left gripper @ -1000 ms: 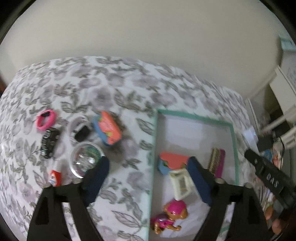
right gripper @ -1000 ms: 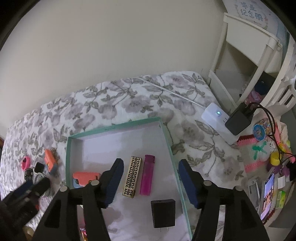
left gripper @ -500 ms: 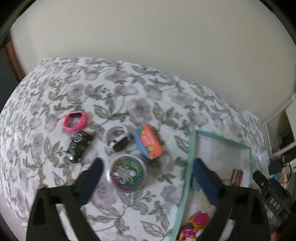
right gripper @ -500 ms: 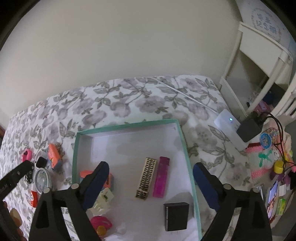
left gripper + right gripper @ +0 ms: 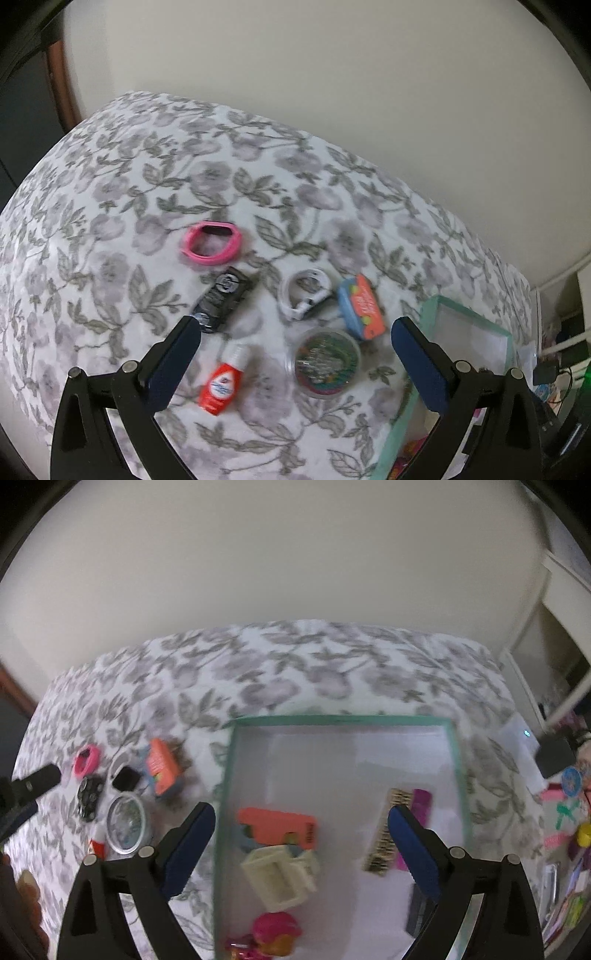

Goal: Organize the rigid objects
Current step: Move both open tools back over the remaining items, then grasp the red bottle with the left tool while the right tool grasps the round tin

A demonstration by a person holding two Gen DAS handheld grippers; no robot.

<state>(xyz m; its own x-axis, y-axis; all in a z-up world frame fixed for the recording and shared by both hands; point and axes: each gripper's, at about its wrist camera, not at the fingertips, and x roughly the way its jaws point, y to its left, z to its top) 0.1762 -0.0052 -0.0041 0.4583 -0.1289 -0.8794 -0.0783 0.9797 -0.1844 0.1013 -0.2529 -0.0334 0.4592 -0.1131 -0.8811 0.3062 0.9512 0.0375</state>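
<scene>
Loose lot, on the floral cloth [image 5: 155, 192], left to right in the left wrist view:
- Pink band [image 5: 211, 243], farthest back.
- Black toy car [image 5: 221, 299], lying slantwise just in front of the band.
- Red-capped bottle [image 5: 221, 384], on its side, nearest the camera.
- White cable coil [image 5: 304, 293], beside the car.
- Round clear tub [image 5: 327, 363], between the bottle and the tray.
- Orange-and-blue case [image 5: 361, 312], touching or nearly touching the tub's far edge.

Left gripper [image 5: 291, 343]: jaws wide apart, holding nothing. A second ago it hung astride the tray's left wall; since then it had swung left, and the bottle and tub lay between its fingers.

Tray [image 5: 458, 760], teal-rimmed, in the right wrist view, left to right:
- Orange block [image 5: 277, 827].
- Cream frame [image 5: 280, 878], leaning on the block.
- Pink figure [image 5: 273, 938], at the near edge.
- Gold patterned bar [image 5: 386, 834] with a magenta lighter [image 5: 419, 805] just beside it.
- Dark adapter [image 5: 417, 912], blurred.

Right gripper [image 5: 301, 849]: jaws wide apart, empty, over the tray. It had drifted left from the bar and lighter toward the block and frame.

Judgement: six pieces remained outside the tray. The left gripper's shift suggested a pick from the loose lot, most likely the tub or bottle.
</scene>
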